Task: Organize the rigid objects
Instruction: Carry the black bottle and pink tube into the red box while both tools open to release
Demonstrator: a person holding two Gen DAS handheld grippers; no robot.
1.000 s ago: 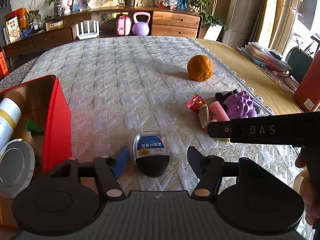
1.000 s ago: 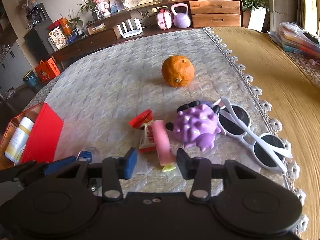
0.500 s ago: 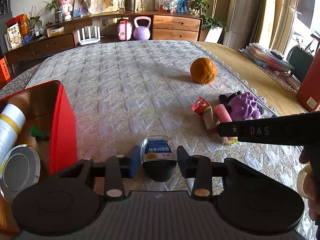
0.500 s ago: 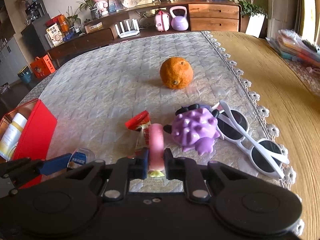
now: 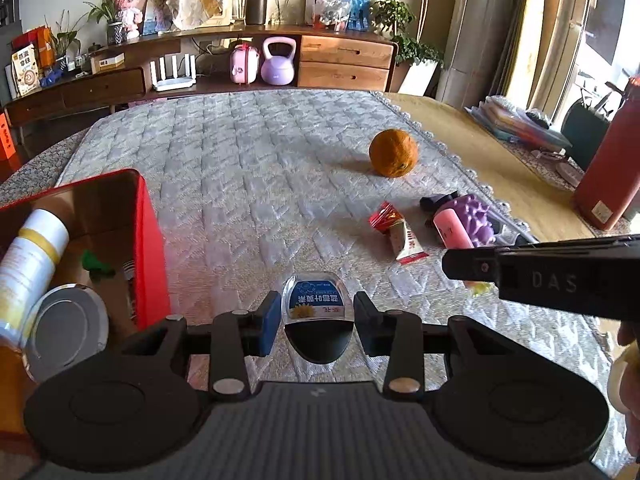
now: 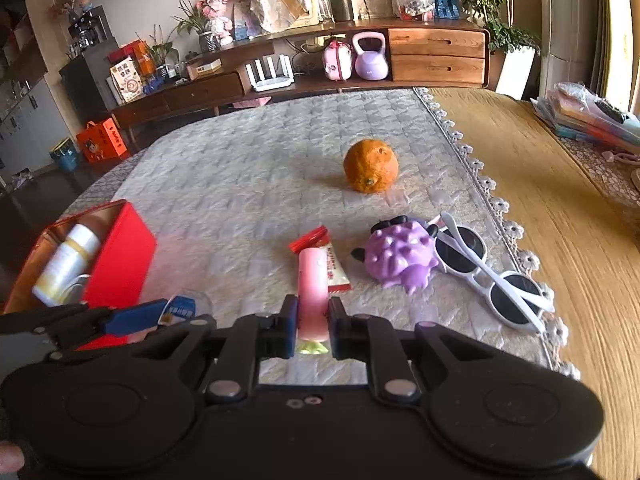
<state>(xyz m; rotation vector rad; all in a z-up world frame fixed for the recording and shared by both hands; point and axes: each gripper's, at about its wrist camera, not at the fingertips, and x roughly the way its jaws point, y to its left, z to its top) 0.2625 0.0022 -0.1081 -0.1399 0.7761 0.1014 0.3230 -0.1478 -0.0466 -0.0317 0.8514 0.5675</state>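
red box (image 5: 148, 240) at my far left with a white bottle (image 5: 32, 248) inside, left tool (image 5: 316, 316) clamped on the blue-label container (image 5: 318, 308), right tool (image 6: 313, 322) pinching the pink tube (image 6: 313, 280) over the quilted table (image 6: 240, 184), snack wrapper (image 6: 334, 268) half hidden behind it, purple spiky toy (image 6: 402, 258), white sunglasses (image 6: 484, 272), orange (image 6: 371, 165) farther back

Sunlit room; low wooden sideboard (image 6: 436, 56) along the wall; potted plant (image 6: 492, 12) beside it.
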